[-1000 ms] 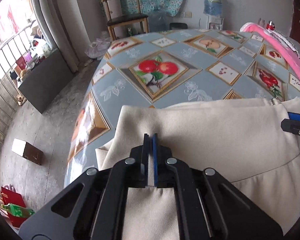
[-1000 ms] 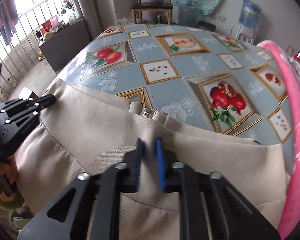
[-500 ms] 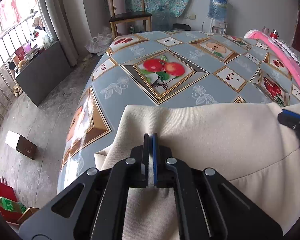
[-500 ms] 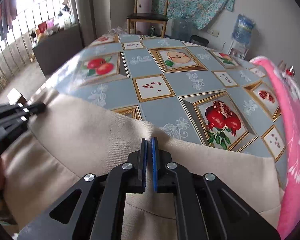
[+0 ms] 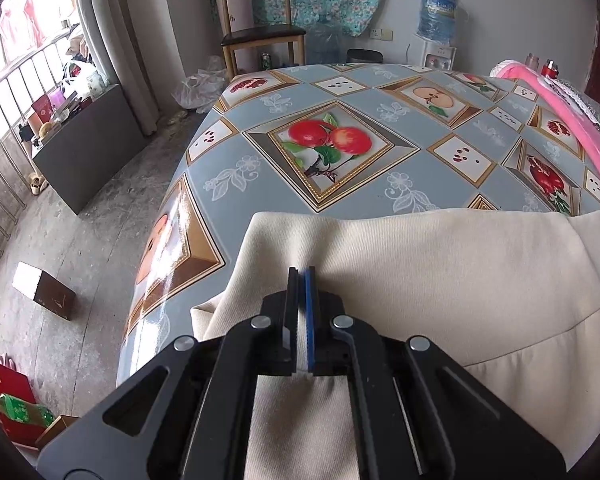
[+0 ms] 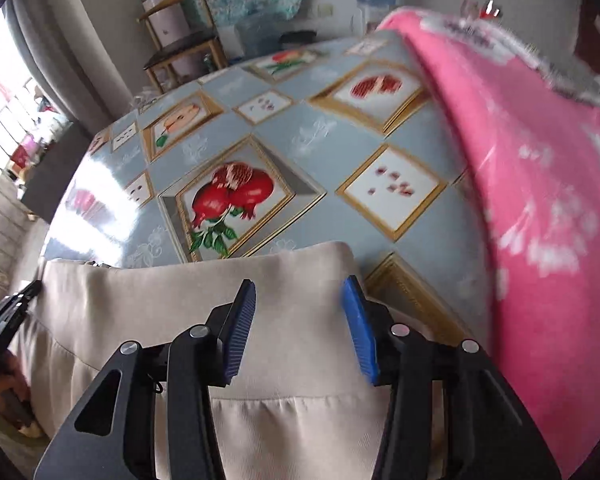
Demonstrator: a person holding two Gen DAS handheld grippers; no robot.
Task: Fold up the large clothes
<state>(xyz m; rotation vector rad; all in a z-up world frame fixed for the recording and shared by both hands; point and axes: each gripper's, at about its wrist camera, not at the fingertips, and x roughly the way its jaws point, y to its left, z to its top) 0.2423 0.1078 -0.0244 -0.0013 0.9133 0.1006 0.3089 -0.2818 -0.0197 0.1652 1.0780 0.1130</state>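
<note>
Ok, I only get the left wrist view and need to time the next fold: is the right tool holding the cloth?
Observer: No. The right tool is open, both fingers apart over the beige garment.
Operator: What lies to its right?
Observer: A pink blanket, beside the garment's right corner.
Operator: Is my left tool visible there?
Observer: Yes, the left tool sits at the garment's far left edge.

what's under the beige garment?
The fruit-print tablecloth runs under the beige garment, showing past its far edge and left side. A lower layer of the garment peeks out at the left. Anything else beneath is covered. Left gripper pinches it; right gripper is open.
</note>
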